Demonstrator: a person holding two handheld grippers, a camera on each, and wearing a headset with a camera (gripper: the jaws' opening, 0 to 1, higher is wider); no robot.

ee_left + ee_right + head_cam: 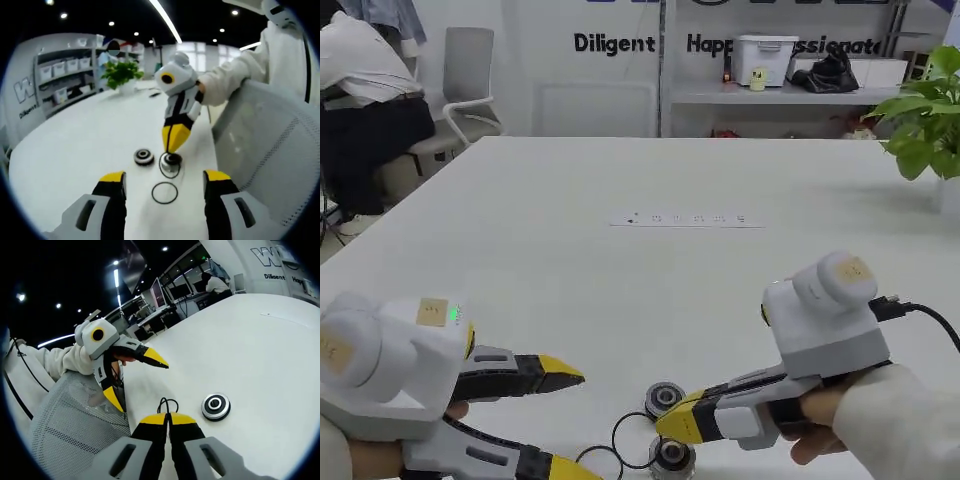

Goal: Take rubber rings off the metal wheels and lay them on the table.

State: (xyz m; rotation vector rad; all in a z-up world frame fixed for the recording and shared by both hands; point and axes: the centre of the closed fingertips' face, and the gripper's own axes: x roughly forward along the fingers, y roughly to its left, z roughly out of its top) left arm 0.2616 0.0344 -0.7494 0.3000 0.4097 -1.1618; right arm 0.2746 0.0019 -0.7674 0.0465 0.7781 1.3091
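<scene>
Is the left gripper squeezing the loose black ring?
No, the left gripper is open, and the loose ring lies free on the table.

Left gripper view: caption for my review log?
Right hand-held gripper pinches a rubber ring at a wheel; a loose ring lies before the open left hand-held gripper.

**Covered by the fingers, clipped at the frame's edge**

In the head view the right gripper (665,425) covers the top of the nearer wheel (673,456). The bottom edge cuts off that wheel's lower rim, a loose ring (598,462) and the lower finger of the left gripper (588,425). In the right gripper view the closed fingers (155,427) hide the wheel, and a loop of rubber ring (168,403) peeks past their tips. The markings on the strip (685,219) far out on the surface (620,180) are too small to read.
</scene>
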